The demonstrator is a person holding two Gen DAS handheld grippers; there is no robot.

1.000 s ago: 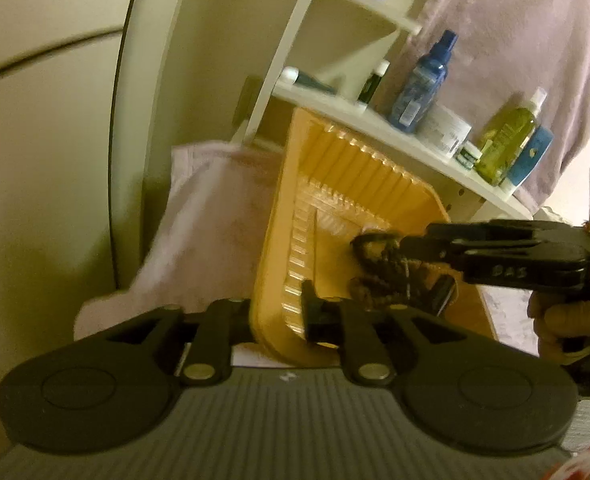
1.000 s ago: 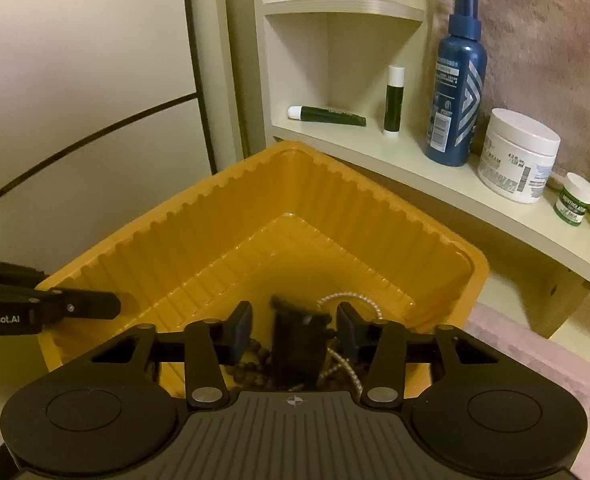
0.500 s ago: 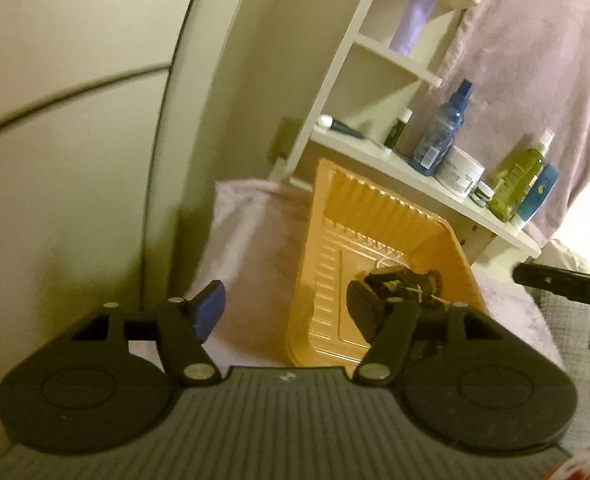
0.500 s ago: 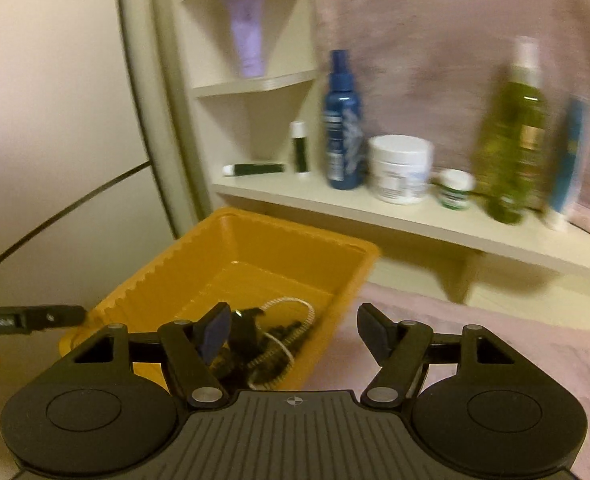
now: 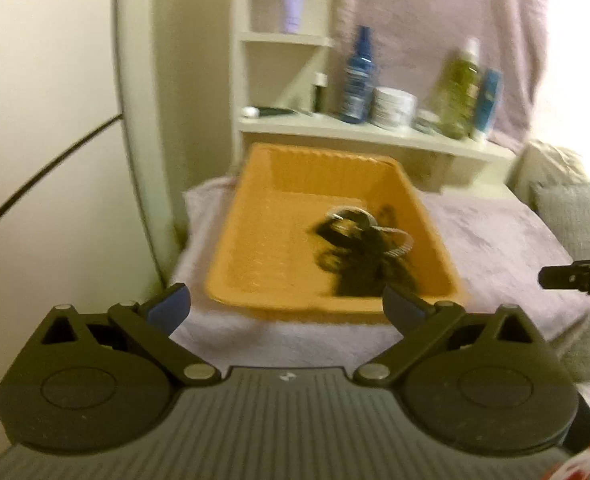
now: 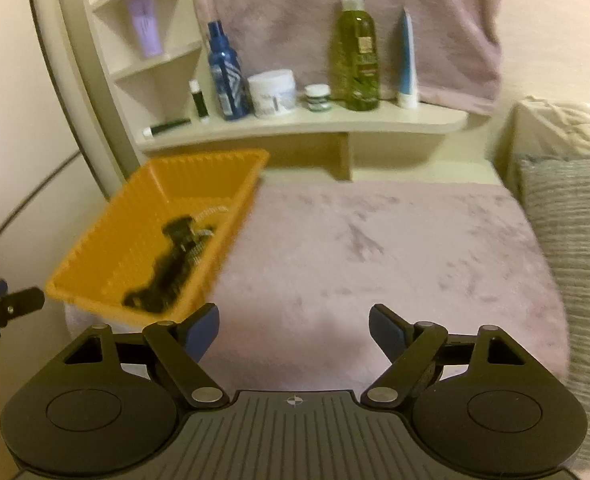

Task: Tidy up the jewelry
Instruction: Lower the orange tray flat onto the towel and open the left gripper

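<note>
**Both grippers empty, jewelry lying in the orange tray**

On the left, the left gripper [image 5: 287, 304] has its jaws opening to a wide spread, and nothing lies between its blue pads [image 5: 169, 308]. It points down toward the near rim of the orange tray [image 5: 255, 240], which rests on a pink towel [image 5: 495, 248] beside a pale curved panel. Inside the tray, toward its right wall, sits the jewelry [image 5: 359, 248]: a dark tangle of beads with a pale, pearl-like loop at its edge. Motion blur hides how many pieces there are.

Further right, the right gripper [image 6: 294, 326] is also opening and holds nothing; below its fingers there is only bare towel. From this view the tray [image 6: 95, 276] lies off to the left, with the jewelry [image 6: 171, 264] well apart from the gripper.

The step in hand looks like a release: the pieces are in the tray and both tools are free. If more jewelry remains, no frame shows it, so the next move calls for locating another piece. Otherwise, separating the tangle would demand a fine pinch on a single strand.
</note>
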